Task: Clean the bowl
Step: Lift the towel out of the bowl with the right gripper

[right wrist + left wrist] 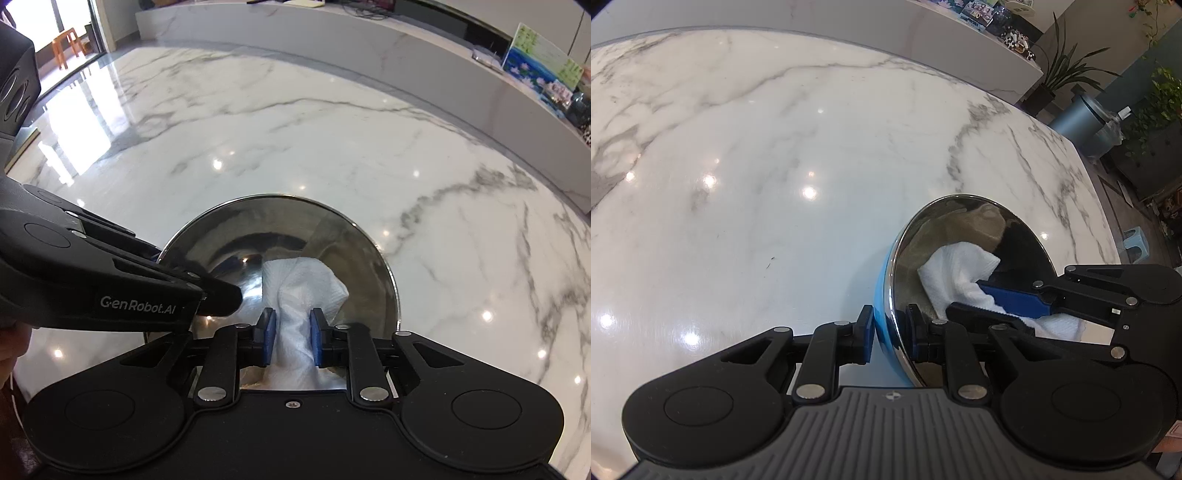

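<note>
A steel bowl (964,236) with a blue outer wall sits tilted on the marble table. My left gripper (891,332) is shut on its near rim, one pad outside and one inside. The bowl also shows in the right wrist view (325,236). My right gripper (291,334) is shut on a white paper towel (299,288) and holds it against the inside of the bowl. In the left wrist view the towel (955,273) and the right gripper (997,299) reach in from the right. The left gripper's fingers (177,280) enter the right wrist view from the left.
The white marble table (757,166) spreads around the bowl. A marble counter (406,48) with small items runs along the back. Potted plants (1060,74) and a grey bin (1086,122) stand beyond the table's right edge.
</note>
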The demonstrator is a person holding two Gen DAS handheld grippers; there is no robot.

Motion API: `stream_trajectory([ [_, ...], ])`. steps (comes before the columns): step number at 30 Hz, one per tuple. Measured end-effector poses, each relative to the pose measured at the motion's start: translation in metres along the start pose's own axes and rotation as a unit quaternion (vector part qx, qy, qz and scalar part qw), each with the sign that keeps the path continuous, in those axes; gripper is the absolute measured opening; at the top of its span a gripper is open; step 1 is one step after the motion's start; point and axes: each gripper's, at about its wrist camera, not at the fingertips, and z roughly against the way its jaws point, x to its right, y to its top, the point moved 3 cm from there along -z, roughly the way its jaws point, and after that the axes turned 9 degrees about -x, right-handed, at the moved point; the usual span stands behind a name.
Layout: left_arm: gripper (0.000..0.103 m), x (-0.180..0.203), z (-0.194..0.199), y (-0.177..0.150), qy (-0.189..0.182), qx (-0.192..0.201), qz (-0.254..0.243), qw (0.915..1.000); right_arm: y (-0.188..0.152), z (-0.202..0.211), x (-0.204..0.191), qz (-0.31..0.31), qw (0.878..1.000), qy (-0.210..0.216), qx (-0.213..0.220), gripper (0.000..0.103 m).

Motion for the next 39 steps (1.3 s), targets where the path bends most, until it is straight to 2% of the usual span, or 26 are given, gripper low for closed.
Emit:
stream_trajectory([
  [9, 0.017, 0.003, 0.001, -0.002, 0.004, 0.003, -0.003, 1.0, -0.006, 0.018, -0.002, 0.005, 0.999, -0.021, 0.03, 0.014],
  [17, 0.017, 0.007, 0.001, -0.003, 0.014, 0.009, -0.007, 0.9998, -0.013, 0.041, 0.011, -0.027, 0.997, -0.032, 0.07, 0.013],
  [21, 0.017, 0.009, 0.005, -0.003, 0.02, 0.025, -0.012, 0.9994, -0.016, 0.055, 0.019, -0.039, 0.995, -0.039, 0.088, 0.013],
  [26, 0.017, 0.008, 0.009, -0.004, 0.017, 0.033, -0.009, 0.9993, -0.026, 0.072, 0.036, -0.065, 0.99, -0.061, 0.111, 0.013],
  [32, 0.017, 0.01, 0.011, -0.006, 0.021, 0.04, -0.018, 0.9988, -0.038, 0.058, 0.059, -0.098, 0.988, -0.082, 0.091, 0.013],
  [37, 0.019, 0.01, 0.011, -0.005, 0.021, 0.04, -0.019, 0.9988, -0.044, 0.029, 0.07, -0.116, 0.989, -0.061, 0.062, 0.013],
  [39, 0.021, 0.01, 0.011, -0.005, 0.019, 0.039, -0.02, 0.9989, -0.047, 0.024, 0.072, -0.121, 0.989, -0.057, 0.062, 0.013],
])
